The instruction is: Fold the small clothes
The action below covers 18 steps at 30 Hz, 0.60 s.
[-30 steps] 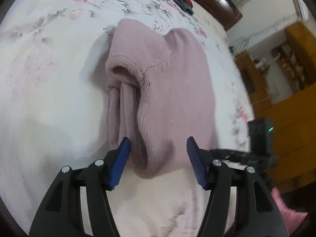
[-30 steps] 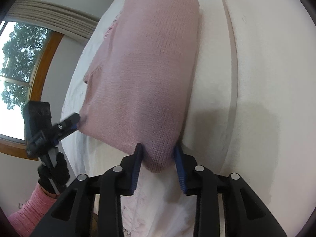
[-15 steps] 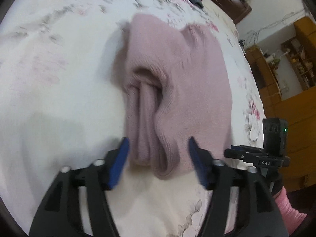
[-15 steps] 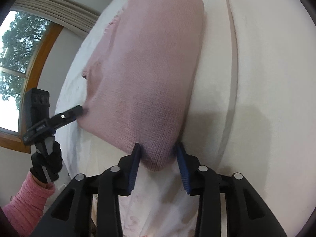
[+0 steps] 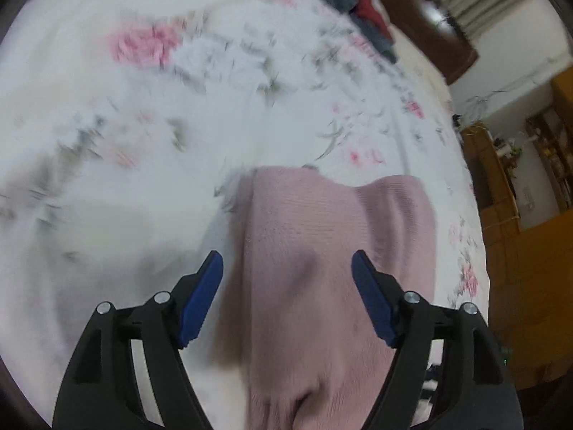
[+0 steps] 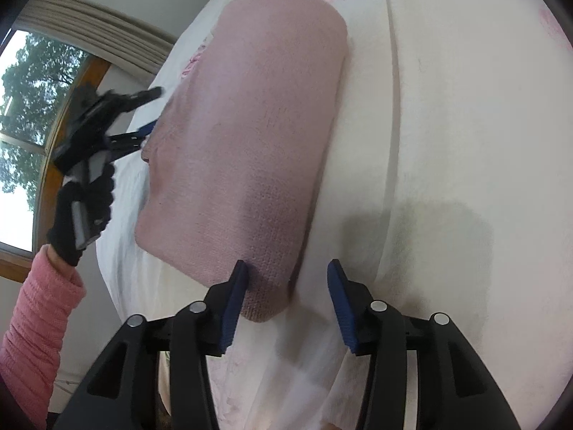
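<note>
The right gripper (image 6: 286,295) has its jaws spread wide, the near corner of the pink sweater (image 6: 247,136) lying loose between the 2 blue pads (image 6: 234,304) without being pinched. The left gripper (image 5: 286,288) is also spread wide, hovering above the sweater's other end with nothing held; in the right wrist view it shows at the sweater's far edge, gripped by a hand in a black glove (image 6: 80,211) with a pink sleeve (image 6: 37,326) below. The sweater lies folded into a thick, rounded slab on the flowered bed sheet (image 5: 179,107). It looks like a soft, light, limp knit that will sag and stretch wherever it is unsupported, though the ribbed texture should resist slipping. Corners or a doubled edge seem the best hold, taking all layers at once. A pile of dark clothes (image 5: 354,7) sits well apart at the bed's far end.
</note>
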Each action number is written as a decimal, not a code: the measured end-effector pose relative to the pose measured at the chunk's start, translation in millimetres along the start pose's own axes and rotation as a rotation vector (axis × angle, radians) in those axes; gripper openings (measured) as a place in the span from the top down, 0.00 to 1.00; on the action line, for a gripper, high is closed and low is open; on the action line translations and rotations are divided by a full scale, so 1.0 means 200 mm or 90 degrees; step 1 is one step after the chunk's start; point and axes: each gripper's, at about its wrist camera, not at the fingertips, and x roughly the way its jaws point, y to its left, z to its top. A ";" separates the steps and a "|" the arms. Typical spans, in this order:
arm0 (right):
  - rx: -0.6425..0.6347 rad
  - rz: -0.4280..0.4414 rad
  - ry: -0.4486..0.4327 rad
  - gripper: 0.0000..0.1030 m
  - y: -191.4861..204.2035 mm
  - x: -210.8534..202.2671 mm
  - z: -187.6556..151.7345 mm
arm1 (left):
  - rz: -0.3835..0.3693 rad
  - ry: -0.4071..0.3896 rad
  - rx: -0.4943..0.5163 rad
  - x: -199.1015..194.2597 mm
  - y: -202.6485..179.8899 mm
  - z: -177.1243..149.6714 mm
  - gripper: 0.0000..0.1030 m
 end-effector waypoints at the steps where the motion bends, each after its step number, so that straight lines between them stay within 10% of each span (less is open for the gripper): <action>1: 0.003 0.005 0.000 0.53 -0.02 0.00 -0.01 | -0.001 0.002 0.004 0.01 -0.02 -0.01 0.60; 7: 0.000 0.010 -0.002 0.53 -0.06 -0.02 -0.02 | -0.016 -0.140 0.073 -0.21 -0.12 -0.12 0.89; 11: -0.005 0.004 -0.001 0.53 -0.05 -0.02 -0.01 | 0.033 -0.080 0.017 -0.10 0.03 -0.12 0.87; 16: -0.021 -0.012 0.000 0.53 -0.01 -0.03 0.00 | -0.021 -0.054 -0.028 -0.10 0.12 -0.13 0.67; 18: -0.023 -0.015 -0.006 0.53 0.02 -0.04 0.02 | -0.037 -0.048 -0.016 -0.15 0.11 -0.16 0.36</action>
